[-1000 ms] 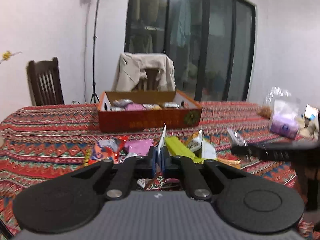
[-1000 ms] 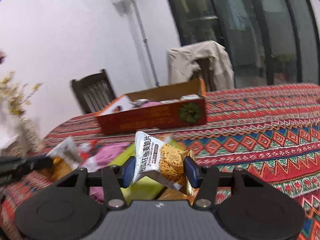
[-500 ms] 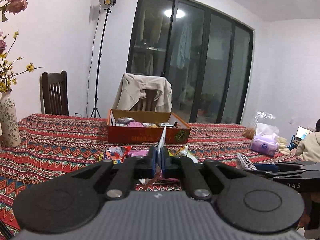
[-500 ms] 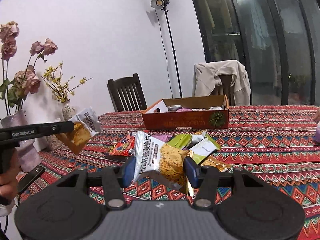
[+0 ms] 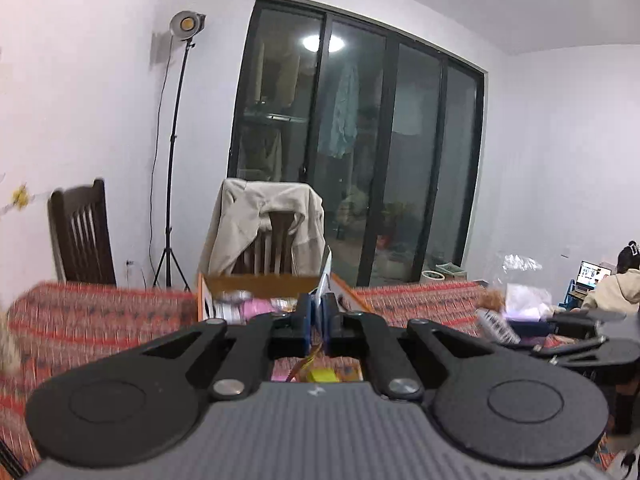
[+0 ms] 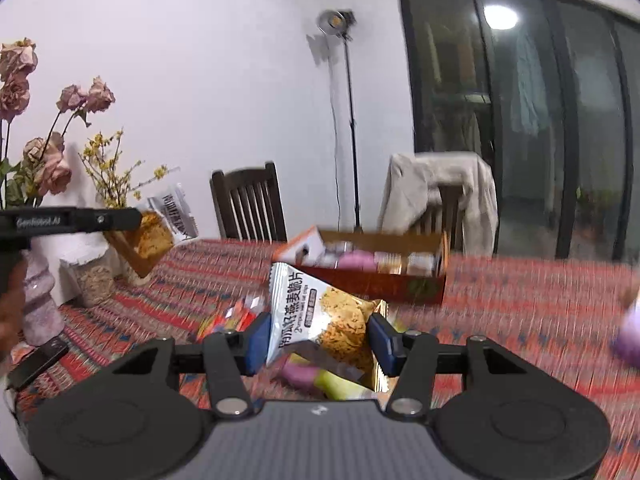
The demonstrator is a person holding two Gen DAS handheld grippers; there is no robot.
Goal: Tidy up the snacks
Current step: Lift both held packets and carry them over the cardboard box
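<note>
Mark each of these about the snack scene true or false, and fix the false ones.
1. The right claw holds a snack packet. True.
2. The left claw is wide open and empty. False: it is shut on a thin packet held edge-on.
3. The box is empty. False: several wrapped snacks lie in it.
4. A beige jacket hangs over the chair behind the box. True.
5. Loose snacks lie on the patterned tablecloth in front of the box. True.
6. The lamp on the stand is toppled on the table. False: it stands upright by the wall.
</note>
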